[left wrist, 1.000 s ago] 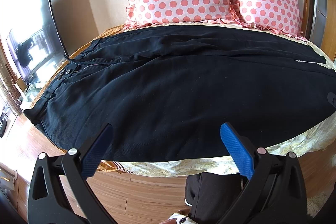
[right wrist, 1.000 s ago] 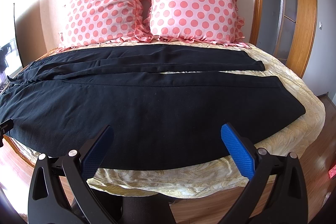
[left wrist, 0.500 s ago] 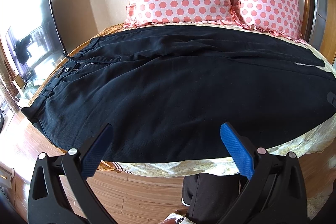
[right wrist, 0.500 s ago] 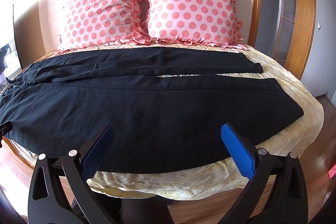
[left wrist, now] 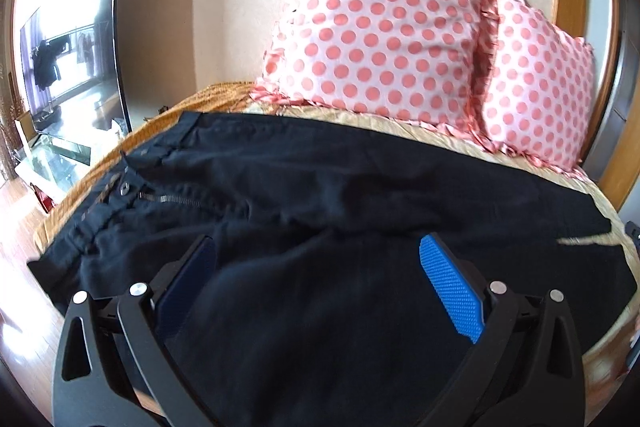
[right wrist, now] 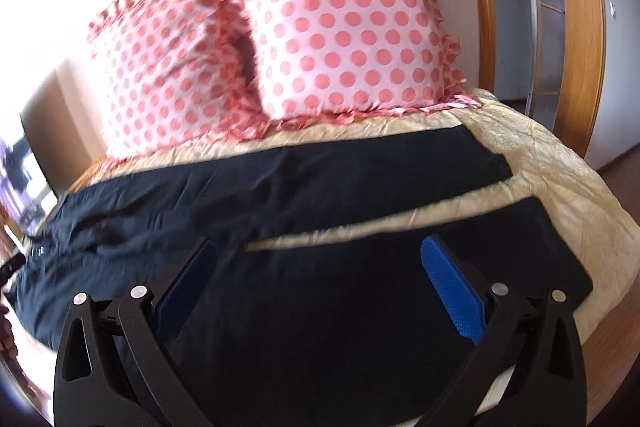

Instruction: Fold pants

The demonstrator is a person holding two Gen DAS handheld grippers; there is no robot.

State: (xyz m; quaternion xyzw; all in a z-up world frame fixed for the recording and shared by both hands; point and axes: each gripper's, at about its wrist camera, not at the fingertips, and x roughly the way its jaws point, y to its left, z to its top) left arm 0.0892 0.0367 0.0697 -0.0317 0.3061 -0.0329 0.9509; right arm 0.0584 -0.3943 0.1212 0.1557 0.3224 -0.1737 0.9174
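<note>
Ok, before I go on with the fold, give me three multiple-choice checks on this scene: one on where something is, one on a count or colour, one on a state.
1. Toward which side of the left wrist view does the waistband of the pants lie?
A. left
B. right
C. under the pillows

2. How many polka-dot pillows stand at the head of the bed?
A. one
B. two
C. three

3. How do the left gripper and right gripper stand?
A. both shut on cloth
B. one open, one shut
C. both open, holding nothing

Answers: 1 A, the button and zipper show at the left. 2 B, two pink pillows lean side by side. 3 C, each pair of blue pads is spread wide above the pants.
</note>
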